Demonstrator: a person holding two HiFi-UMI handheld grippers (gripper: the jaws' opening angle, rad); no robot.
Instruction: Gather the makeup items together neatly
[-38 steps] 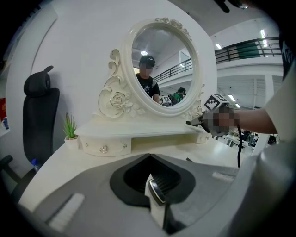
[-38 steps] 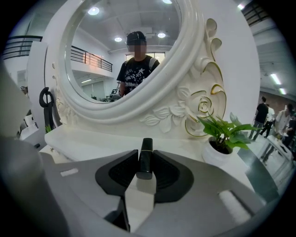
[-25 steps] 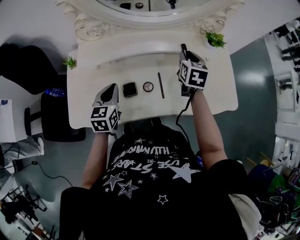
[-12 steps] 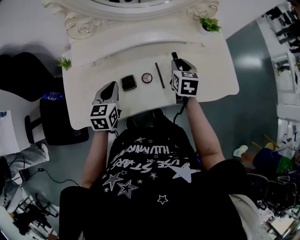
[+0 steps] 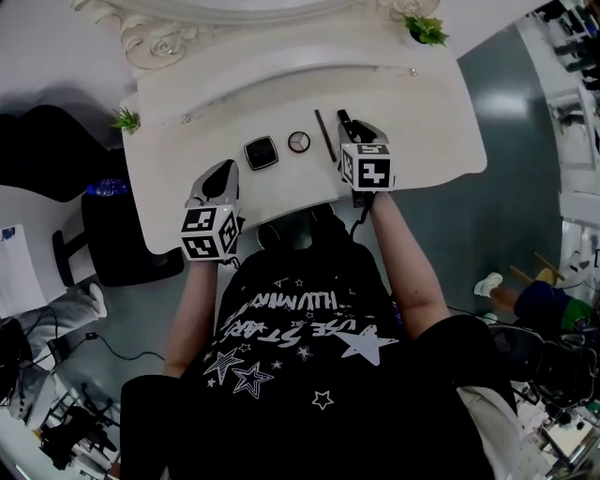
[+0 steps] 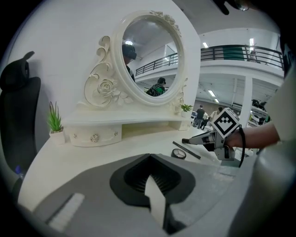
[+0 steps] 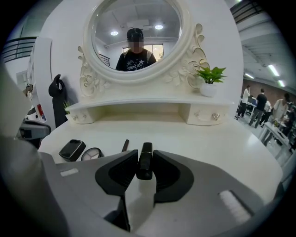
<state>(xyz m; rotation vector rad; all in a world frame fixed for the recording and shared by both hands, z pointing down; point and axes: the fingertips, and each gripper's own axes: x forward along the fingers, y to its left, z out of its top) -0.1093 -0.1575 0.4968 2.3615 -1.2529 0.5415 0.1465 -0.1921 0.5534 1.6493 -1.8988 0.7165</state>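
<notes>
Roughly, in the head view, white vanity table filled the 12 o'clock half of the frame. Oval mirror in a carved frame stood at its far edge. Person in a black star-print shirt sat at 6 o'clock of the table, one gripper in each hand.

Left gripper hovered over the table's near edge, at 8 o'clock of the makeup row. Left gripper view showed its jaws pressed together with nothing between them.

Right gripper sat at 3 o'clock of the row, nose toward 11 o'clock. Right gripper view: jaws clamped on a black tube, the tube's tip poking out past them. Whether the tube met the tabletop, could not tell.

Two small potted plants: one at the table's 1 o'clock corner, one at the 9 o'clock edge.

Makeup row, mid-table, head view:
- square black compact, well apart from the left gripper
- round palette, near the compact at its 3 o'clock, not touching
- thin dark pencil, at 3 o'clock of the palette, lying near 12-to-6, just beside the held tube
</notes>
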